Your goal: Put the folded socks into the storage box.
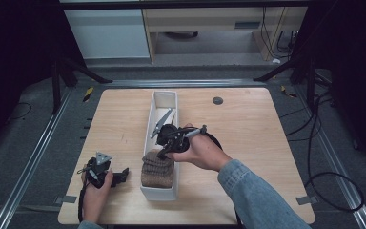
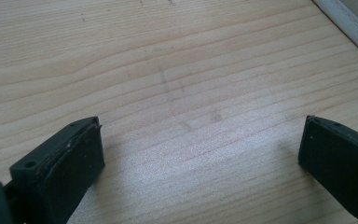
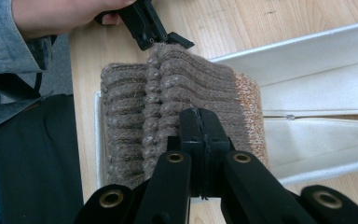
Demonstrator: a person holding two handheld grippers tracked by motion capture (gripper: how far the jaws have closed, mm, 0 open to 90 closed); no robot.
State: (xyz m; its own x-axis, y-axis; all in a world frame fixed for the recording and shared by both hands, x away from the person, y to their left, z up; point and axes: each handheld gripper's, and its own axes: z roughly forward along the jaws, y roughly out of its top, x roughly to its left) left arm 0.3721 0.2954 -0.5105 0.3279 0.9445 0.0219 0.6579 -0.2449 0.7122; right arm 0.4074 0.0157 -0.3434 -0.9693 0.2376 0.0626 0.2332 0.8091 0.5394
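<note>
A pale wooden table (image 1: 248,138) with rounded corners and visible grain carries the things; a long, narrow white tray (image 1: 176,131) lies directly on it, running from near to far just left of centre; a small dark round disc (image 1: 217,100) sits in the top toward the far edge, right of the tray's far end; faint scuffs mark the wood left of the tray.

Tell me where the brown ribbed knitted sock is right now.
In the high view, the brown ribbed knitted sock lies in the near end of the long white tray, just below the right gripper and right of the left gripper.
</note>
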